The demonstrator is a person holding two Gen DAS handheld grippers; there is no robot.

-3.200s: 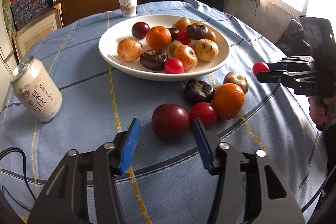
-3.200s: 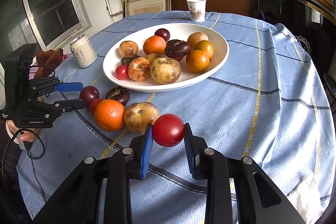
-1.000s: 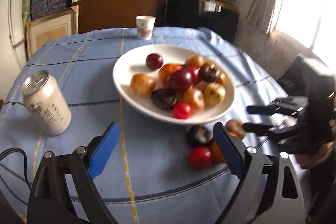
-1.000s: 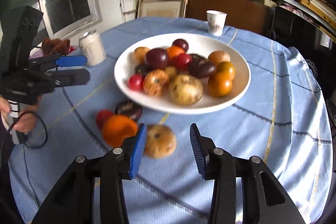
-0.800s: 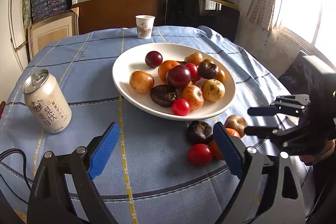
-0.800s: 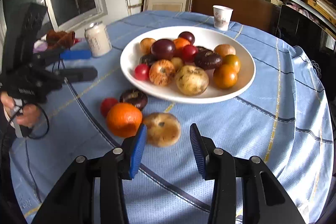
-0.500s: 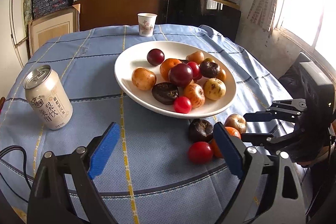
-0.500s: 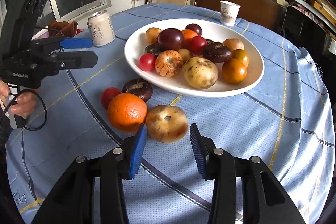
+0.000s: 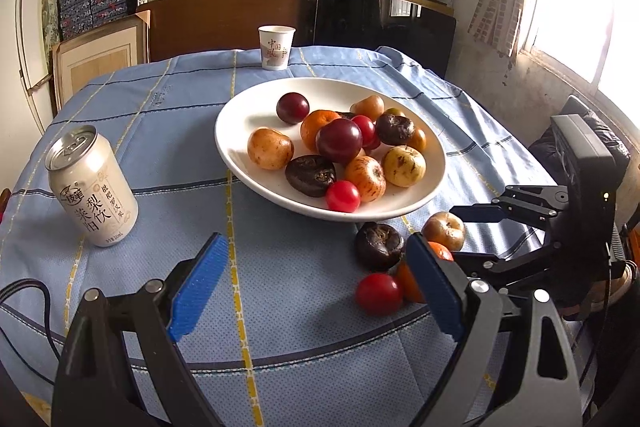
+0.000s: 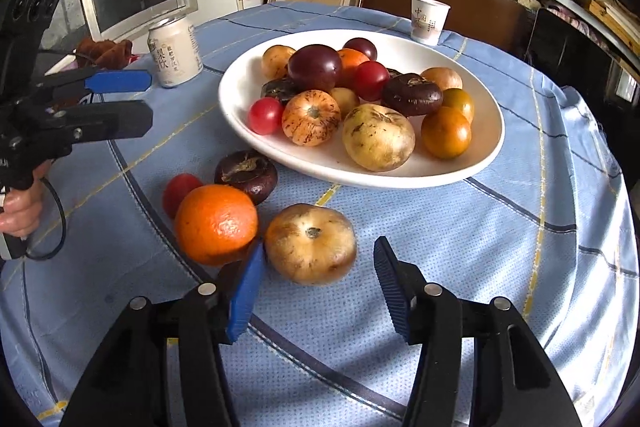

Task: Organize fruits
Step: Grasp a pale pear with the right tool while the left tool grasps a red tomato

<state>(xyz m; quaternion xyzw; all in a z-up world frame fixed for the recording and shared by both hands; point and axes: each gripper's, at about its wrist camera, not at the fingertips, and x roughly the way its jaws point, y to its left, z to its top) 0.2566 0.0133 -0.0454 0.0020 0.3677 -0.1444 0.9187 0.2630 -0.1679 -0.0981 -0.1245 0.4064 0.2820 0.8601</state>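
Already most of the smooth, round fruits are being held in the wide glossy white plate (image 10: 486, 143), while four are lying on the blue checked cloth of the desk (image 10: 520, 247), the russet tan one (image 10: 310, 243) being approached by the right claw (image 10: 316, 291), spread apart and empty, as is the left claw (image 9: 316, 291).

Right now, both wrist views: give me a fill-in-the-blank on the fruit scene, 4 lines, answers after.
1. The number of fruits on the tablecloth outside the white plate is ____.
2. The tan fruit sits just ahead of the ____ gripper, whose jaws are open.
3. The left gripper holds ____.
4. The paper cup stands on the side of the plate ____ from both grippers.

Answers: four; right; nothing; far
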